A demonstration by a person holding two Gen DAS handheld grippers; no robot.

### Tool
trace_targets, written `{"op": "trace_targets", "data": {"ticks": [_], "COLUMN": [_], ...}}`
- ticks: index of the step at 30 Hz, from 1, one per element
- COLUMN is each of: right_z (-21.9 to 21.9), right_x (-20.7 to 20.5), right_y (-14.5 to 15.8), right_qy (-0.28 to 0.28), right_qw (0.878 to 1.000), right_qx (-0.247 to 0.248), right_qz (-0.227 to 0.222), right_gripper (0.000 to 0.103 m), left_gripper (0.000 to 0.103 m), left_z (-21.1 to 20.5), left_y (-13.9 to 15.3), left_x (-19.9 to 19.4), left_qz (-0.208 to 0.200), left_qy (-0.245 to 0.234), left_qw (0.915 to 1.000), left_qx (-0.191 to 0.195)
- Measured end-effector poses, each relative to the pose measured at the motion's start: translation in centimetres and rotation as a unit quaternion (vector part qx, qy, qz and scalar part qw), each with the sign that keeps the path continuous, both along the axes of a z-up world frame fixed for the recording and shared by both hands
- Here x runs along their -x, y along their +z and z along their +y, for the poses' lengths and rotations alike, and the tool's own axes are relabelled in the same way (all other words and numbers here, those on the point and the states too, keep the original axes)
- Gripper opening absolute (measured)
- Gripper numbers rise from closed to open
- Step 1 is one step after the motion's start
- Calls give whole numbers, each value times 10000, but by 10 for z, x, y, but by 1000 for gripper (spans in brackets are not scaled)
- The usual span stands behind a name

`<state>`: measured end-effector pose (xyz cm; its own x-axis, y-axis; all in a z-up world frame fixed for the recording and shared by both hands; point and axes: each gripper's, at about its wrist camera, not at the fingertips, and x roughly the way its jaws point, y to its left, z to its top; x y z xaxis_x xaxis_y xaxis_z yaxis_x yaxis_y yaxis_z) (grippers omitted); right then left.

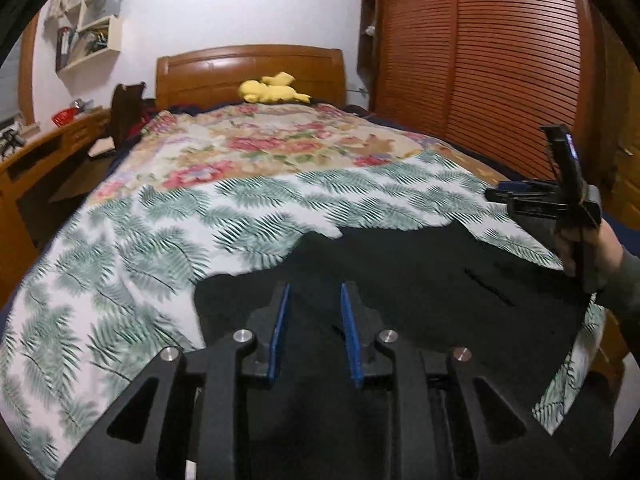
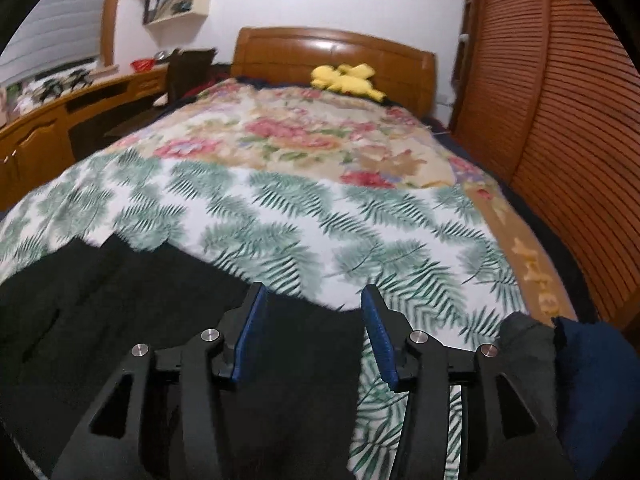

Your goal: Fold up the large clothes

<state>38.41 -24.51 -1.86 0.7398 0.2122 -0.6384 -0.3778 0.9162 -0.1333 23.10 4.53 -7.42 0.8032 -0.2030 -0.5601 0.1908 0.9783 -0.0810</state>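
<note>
A large black garment [image 1: 420,272] lies flat on the fern-print sheet [image 1: 132,248] at the near end of the bed; it also shows in the right wrist view [image 2: 132,304]. My left gripper [image 1: 315,292] is open and empty, hovering just above the garment's left part. My right gripper [image 2: 313,298] is open and empty above the garment's right edge, where black cloth meets the sheet [image 2: 360,216]. In the left wrist view the right gripper [image 1: 504,196] is held up at the right, above the garment's far right corner.
A floral blanket [image 1: 260,140] covers the far half of the bed, with a yellow plush toy [image 1: 272,90] by the wooden headboard [image 1: 248,68]. A slatted wardrobe [image 1: 480,60] runs along the right. A wooden desk [image 1: 48,148] stands left. Dark folded cloth [image 2: 560,360] lies at the bed's near right.
</note>
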Motion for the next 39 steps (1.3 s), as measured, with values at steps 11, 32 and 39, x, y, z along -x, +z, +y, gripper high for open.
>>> {"op": "trace_targets", "data": {"ticks": [11, 32, 39], "right_z": [43, 75, 78], "right_x": [77, 156, 159], "right_y": [-27, -98, -95], "right_qy": [758, 1248, 1167], "right_qw": [9963, 9866, 9884], "right_qx": [87, 67, 158], "right_qz": [389, 1049, 954], "right_gripper": [50, 50, 50], "left_gripper": [25, 32, 33], "left_z": [-23, -28, -19], "left_y": [-14, -20, -21], "left_x": [28, 65, 83], "left_qz": [50, -19, 10], "left_qy": [-500, -459, -291], "left_qw": [9986, 9989, 9995], "left_qx": [147, -64, -110]}}
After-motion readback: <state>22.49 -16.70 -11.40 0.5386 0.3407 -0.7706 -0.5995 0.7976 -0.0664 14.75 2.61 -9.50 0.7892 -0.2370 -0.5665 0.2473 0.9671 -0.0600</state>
